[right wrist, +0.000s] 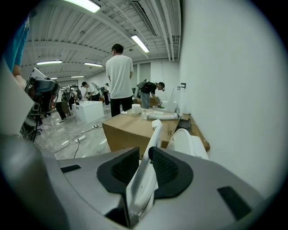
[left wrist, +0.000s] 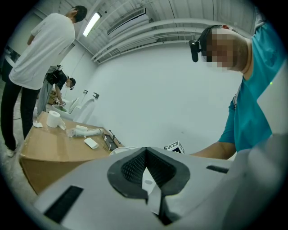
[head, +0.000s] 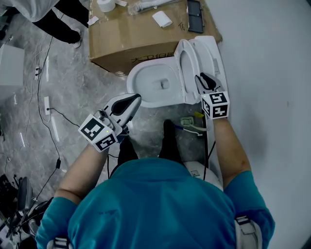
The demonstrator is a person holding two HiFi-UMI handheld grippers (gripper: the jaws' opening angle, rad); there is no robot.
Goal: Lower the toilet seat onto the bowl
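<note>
The white toilet bowl [head: 146, 78] stands against the wall at right. Its seat [head: 186, 63] is raised almost upright, and the lid [head: 210, 51] leans back behind it. My right gripper [head: 206, 81] is shut on the seat's front edge. In the right gripper view the thin white seat [right wrist: 155, 134] runs between the two black pads [right wrist: 167, 170], with the lid [right wrist: 191, 143] just to its right. My left gripper [head: 130, 102] hovers by the bowl's near rim, shut and holding nothing. In the left gripper view its pads [left wrist: 130, 168] meet at the tip.
A cardboard box [head: 141, 36] carrying a paper roll [head: 106, 4], a tube and small items stands right behind the toilet. The white wall [head: 272, 73] bounds the right side. Cables [head: 48, 116] lie on the marble floor. A person [right wrist: 119, 78] stands beyond the box.
</note>
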